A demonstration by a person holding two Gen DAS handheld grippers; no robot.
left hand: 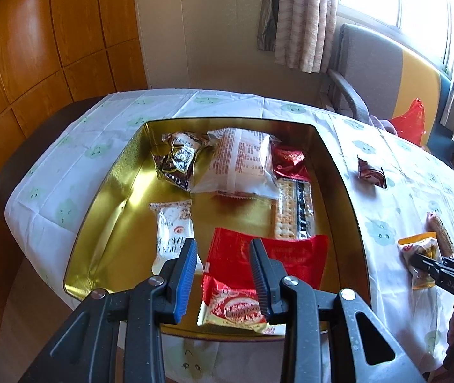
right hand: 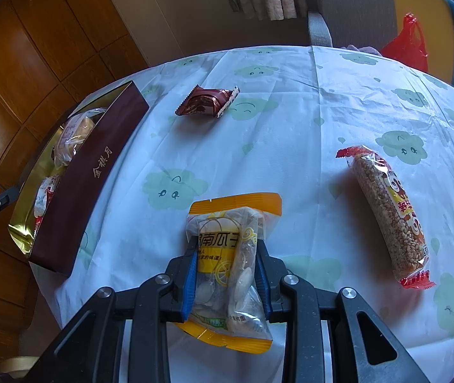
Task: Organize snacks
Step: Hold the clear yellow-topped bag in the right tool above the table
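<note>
Left gripper (left hand: 222, 257) sits low centre of the left wrist view, jaws parted narrow with nothing pinched, hanging over the red wrapped snack (left hand: 260, 274) that lies in the near end of the gold tin (left hand: 112, 191). Tin is open on the bench (left hand: 386, 210) with its cloud-print cloth; inside it a white packet (left hand: 172, 236) at lower left just beside the red one, a dark brown packet (left hand: 177, 159) upper left, a big white bag (left hand: 239, 166) upper middle, a small dark red packet (left hand: 290, 161) upper right, a cracker pack (left hand: 294, 210) below that, its near end under the red wrapper. Outside the tin, on the cloth to the right, a brown wrapped candy (left hand: 370, 172). Far right edge of that view shows the right gripper (left hand: 431, 266) on an orange-trimmed bag. Right wrist view: right gripper (right hand: 227, 274) bottom centre, jaws closed on the pumpkin seed bag (right hand: 230, 239), clear front with yellow-orange border, pads pressing both sides; bag over the cloth, can't tell if lifted or resting. Sesame bar (right hand: 386, 214) in clear wrap with red ends lies at right, well apart from the bag. Brown candy (right hand: 208, 102) upper centre. Tin's maroon outer wall (right hand: 93, 178) at left, packets visible inside. Red plastic bag (right hand: 408, 44) upper right beyond the bench edge, grey chair (left hand: 370, 63) behind
</note>
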